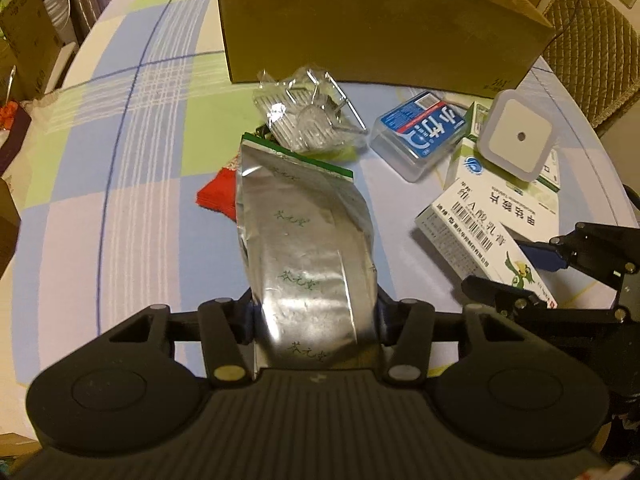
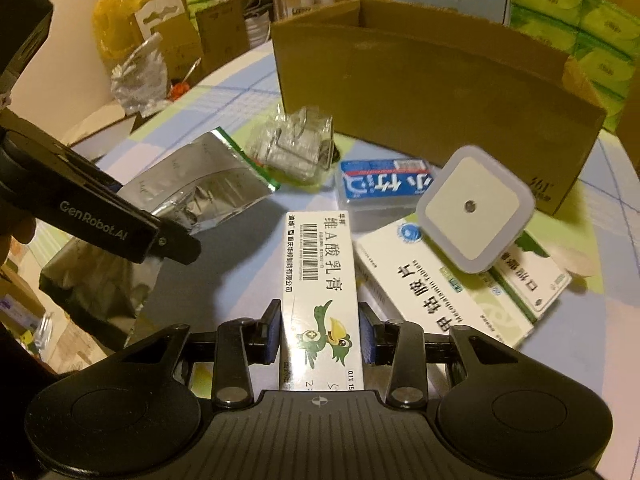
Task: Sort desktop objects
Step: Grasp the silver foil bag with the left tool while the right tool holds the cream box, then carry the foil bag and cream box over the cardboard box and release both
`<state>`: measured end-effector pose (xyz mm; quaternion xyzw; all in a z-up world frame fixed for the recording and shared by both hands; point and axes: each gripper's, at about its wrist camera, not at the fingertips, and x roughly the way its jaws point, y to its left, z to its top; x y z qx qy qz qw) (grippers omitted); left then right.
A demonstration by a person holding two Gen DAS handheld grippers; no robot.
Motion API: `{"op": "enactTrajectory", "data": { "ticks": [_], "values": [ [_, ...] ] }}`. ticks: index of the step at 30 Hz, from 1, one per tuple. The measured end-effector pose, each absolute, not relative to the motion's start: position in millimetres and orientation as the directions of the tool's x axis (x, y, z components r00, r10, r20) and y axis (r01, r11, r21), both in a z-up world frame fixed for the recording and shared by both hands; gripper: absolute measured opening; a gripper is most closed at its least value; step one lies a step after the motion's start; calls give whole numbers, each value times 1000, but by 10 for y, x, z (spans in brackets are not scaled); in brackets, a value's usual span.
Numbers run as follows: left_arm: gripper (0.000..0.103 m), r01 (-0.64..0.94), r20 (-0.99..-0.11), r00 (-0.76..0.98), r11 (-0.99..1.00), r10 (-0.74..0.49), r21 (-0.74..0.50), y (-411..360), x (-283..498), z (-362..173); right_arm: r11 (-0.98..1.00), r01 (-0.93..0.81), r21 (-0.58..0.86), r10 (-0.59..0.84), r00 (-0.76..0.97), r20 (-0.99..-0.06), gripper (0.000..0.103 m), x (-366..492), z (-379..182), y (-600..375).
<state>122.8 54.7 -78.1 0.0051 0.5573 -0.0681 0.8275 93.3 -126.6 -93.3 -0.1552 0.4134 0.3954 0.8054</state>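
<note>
In the left wrist view, the left gripper (image 1: pixel 316 312) pinches the lower part of a silver foil pouch (image 1: pixel 308 240), one finger on each side edge. The pouch runs straight away from the claw, and its green-edged top reaches the crumpled clear plastic packet (image 1: pixel 308 116), over a red packet (image 1: pixel 218 194). The open cardboard box (image 1: pixel 380 28) stands behind the pile on the checked tablecloth (image 1: pixel 132 140). To do this step well, I think the pouch must be lifted slowly, because foil is slippery and soft and may fold or drag the plastic packet with it. The grip should stay firm until the pouch is over the box.

In the right wrist view, the right gripper (image 2: pixel 320 340) is pressed on a long white ointment box (image 2: pixel 320 276) with a green bird picture. The blue pads (image 2: pixel 366 336) touch its two long sides, near the end closest to the camera. The box points forward toward a blue-labelled plastic case (image 2: pixel 384 188). A square white night light (image 2: pixel 476 208) rests tilted on other medicine boxes (image 2: pixel 444 284) just beside it. I would raise the box level, so that it does not knock the night light.
</note>
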Motion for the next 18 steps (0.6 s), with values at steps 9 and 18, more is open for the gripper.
{"op": "enactTrajectory", "data": {
  "ticks": [9,18],
  "values": [
    [48,128,-906,410,990,-105,-56,494,1107,-403,664,-742,92,550,401,-733,35,929,-520,-1418],
    [48,194,-868,479,980,-133,-44,283,1447,264,695,-712,103,580,471,-665,35,1373,172,-1485]
  ]
}}
